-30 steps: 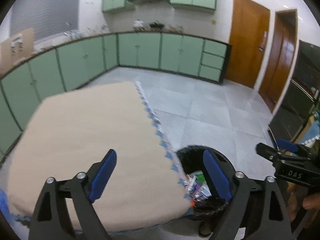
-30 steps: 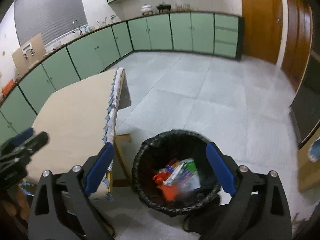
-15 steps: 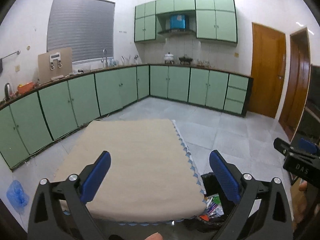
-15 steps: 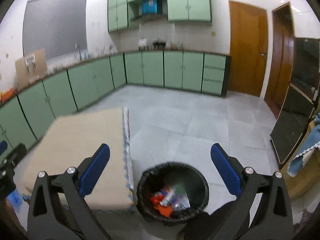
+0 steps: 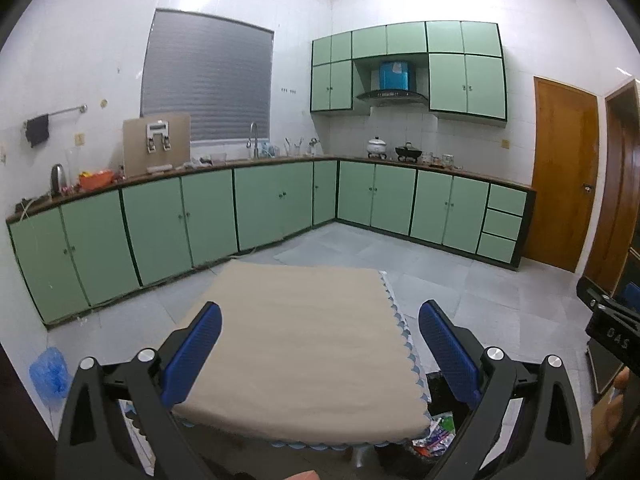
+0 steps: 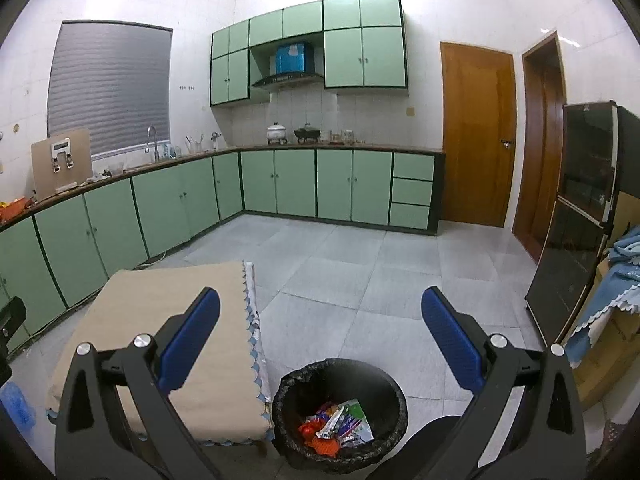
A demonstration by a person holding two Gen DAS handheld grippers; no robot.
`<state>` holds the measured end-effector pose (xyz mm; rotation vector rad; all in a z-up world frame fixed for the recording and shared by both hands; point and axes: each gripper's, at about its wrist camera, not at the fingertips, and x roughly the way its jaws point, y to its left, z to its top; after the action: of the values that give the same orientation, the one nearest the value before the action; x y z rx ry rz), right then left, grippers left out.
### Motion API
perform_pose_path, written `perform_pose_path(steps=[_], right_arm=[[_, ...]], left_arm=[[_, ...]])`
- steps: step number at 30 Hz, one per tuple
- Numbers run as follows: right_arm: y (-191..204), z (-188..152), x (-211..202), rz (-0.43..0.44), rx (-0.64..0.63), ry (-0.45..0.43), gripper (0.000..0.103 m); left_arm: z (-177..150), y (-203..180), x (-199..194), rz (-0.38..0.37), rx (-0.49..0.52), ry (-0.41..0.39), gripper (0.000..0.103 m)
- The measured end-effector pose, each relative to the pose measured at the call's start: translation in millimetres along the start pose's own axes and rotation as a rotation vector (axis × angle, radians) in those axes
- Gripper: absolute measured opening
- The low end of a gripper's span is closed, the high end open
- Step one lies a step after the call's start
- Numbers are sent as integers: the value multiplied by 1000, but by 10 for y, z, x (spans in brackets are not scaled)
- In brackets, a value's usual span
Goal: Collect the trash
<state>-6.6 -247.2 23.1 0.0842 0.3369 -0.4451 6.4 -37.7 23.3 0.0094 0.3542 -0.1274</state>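
Note:
A black-lined trash bin (image 6: 340, 416) stands on the floor just right of the table, holding several colourful wrappers (image 6: 340, 426). In the left wrist view only a sliver of the bin (image 5: 438, 390) and its wrappers (image 5: 434, 438) shows past the table corner. My left gripper (image 5: 320, 352) hangs open above the beige tablecloth (image 5: 304, 344), with nothing between its blue pads. My right gripper (image 6: 320, 340) is open too, raised above the bin and the floor, and holds nothing. The right gripper's body (image 5: 612, 328) appears at the right edge of the left wrist view.
Green cabinets (image 6: 280, 184) line the far walls under a cluttered counter. Two wooden doors (image 6: 476, 136) stand at the right, with a dark glass cabinet (image 6: 580, 208) and blue cloth (image 6: 616, 280) nearer. A blue bag (image 5: 48, 372) lies on the floor left of the table.
Both grippers have risen and tipped up, so the views swing from the table and bin to the whole kitchen. Bin and table sink toward the lower edge. Both stay open.

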Motion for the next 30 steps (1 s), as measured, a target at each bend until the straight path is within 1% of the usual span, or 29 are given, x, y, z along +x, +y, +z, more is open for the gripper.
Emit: perform_pose_path(steps=[4,9,13,18,30], right_arm=[[-1,-7,-117,5,1,-27,98],[26,-38,-132,13,-5,-33,98],[52,-25,-117,17,-18,-27,98],[84,-9,-109,16,-25,-33,98],[27,-21,-59,-3,-8,-29,98]], left_arm=[[11,-70,-135,42,18,-28,97],[30,-90,-120,70,12,-15,97],[45,-43,-137,122,10,-22,97],[40,12,-127,138,9,-12,97],[21,64,-88,127,-15,-14,97]])
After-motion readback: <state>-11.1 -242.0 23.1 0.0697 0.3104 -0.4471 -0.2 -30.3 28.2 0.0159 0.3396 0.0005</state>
